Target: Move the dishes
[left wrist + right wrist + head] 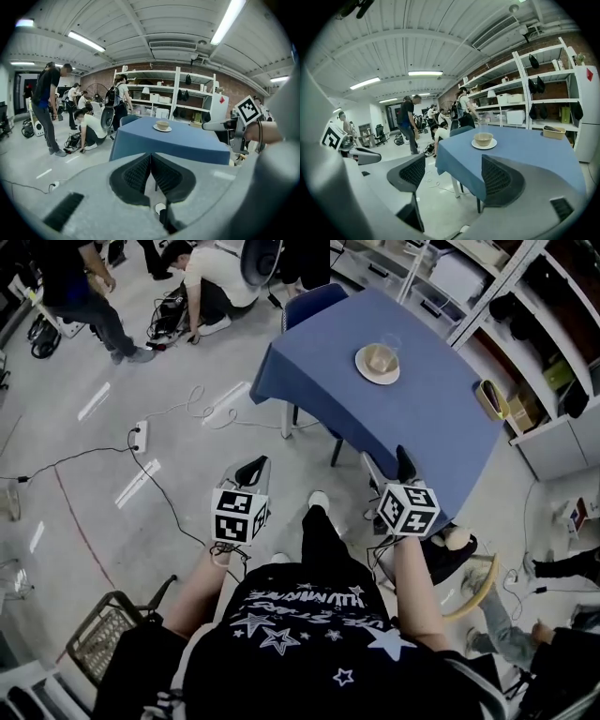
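Bowl (pixel 380 356) on plate (pixel 377 378), well beyond right gripper (pixel 387 465).

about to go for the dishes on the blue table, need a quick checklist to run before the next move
1. Right tongs open with nothing between them: ok.
2. Left tongs open for a grasp: not ok, the pads are pressed together with nothing between them.
3. Bowl upright on the plate: ok.
4. Tongs close enough to the dishes: not ok, both are short of the plate, at the near side of the table.
5. Glass behind the bowl standing free of the plate: cannot tell.
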Demonstrator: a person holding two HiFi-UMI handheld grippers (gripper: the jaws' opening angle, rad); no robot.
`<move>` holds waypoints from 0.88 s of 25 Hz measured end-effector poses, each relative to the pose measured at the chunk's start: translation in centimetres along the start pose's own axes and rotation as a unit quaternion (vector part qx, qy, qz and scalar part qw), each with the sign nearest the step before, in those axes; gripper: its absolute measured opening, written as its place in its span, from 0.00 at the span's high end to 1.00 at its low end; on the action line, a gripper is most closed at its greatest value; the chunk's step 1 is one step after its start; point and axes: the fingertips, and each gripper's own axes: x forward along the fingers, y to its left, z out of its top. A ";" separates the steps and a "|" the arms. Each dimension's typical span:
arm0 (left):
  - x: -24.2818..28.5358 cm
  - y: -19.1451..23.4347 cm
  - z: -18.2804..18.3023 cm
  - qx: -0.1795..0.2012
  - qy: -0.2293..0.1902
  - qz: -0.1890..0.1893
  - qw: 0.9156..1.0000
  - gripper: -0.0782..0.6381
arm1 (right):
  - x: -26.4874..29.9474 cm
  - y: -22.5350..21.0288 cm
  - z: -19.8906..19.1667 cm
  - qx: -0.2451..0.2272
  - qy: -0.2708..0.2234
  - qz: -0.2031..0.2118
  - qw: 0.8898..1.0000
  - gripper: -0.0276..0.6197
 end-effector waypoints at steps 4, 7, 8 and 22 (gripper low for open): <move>3.5 1.8 1.7 0.004 0.004 0.013 1.000 0.86 | 4.7 -2.3 1.7 0.001 -0.003 0.007 1.000 0.41; 7.0 2.6 3.8 0.007 0.002 0.020 1.000 0.86 | 8.1 -4.8 3.1 -0.001 -0.001 0.010 1.000 0.41; 8.1 2.8 4.6 0.007 0.001 0.021 1.000 0.86 | 9.2 -5.7 3.5 0.000 0.001 0.011 1.000 0.41; 21.0 2.0 12.7 0.014 0.016 0.034 0.999 0.86 | 22.4 -15.5 9.1 -0.064 0.024 0.015 0.998 0.41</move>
